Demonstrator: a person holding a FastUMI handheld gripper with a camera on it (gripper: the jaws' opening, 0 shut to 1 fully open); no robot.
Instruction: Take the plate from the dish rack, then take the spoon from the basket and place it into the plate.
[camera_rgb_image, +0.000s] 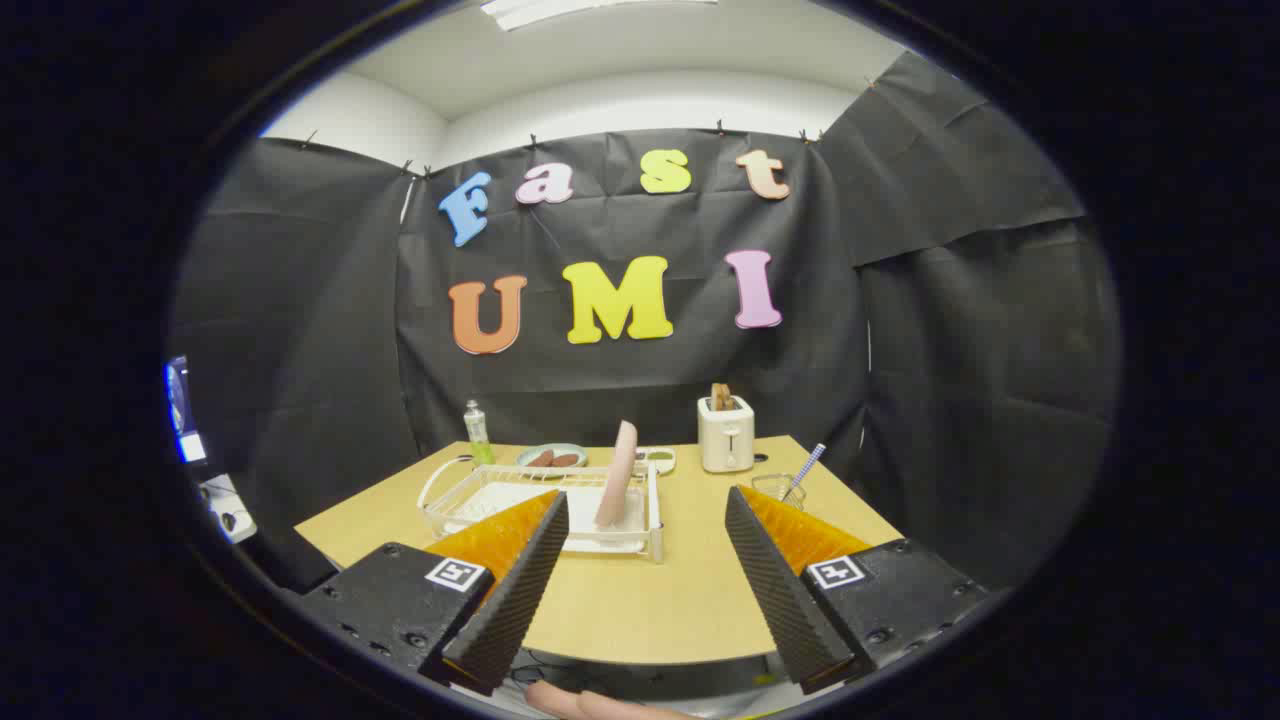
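So the tool (645, 560) is sitting wide open with nothing in it, hanging back over the near edge of the light wooden bench (640, 600). The thing to go for first is the pale pink plate (617, 487), standing on its edge in the white wire dish rack (545, 505). It's ahead of the tool and a touch toward the left finger, well beyond the fingertips, so there's a fair reach forward to do. Its long axis runs nearly straight up, leaning slightly to the right, and it shows edge-on, so I'd guess the fingers want to close across that thin rim.

The blue-and-white checked spoon (806, 470) pokes up out of a small clear wire basket (778, 489), ahead and beyond the right finger.

Further back on the bench: a cream toaster (726, 433), a green-tinted bottle (476, 431), and a pale green dish holding brownish food (551, 458). Black cloth walls all around, white ceiling above.
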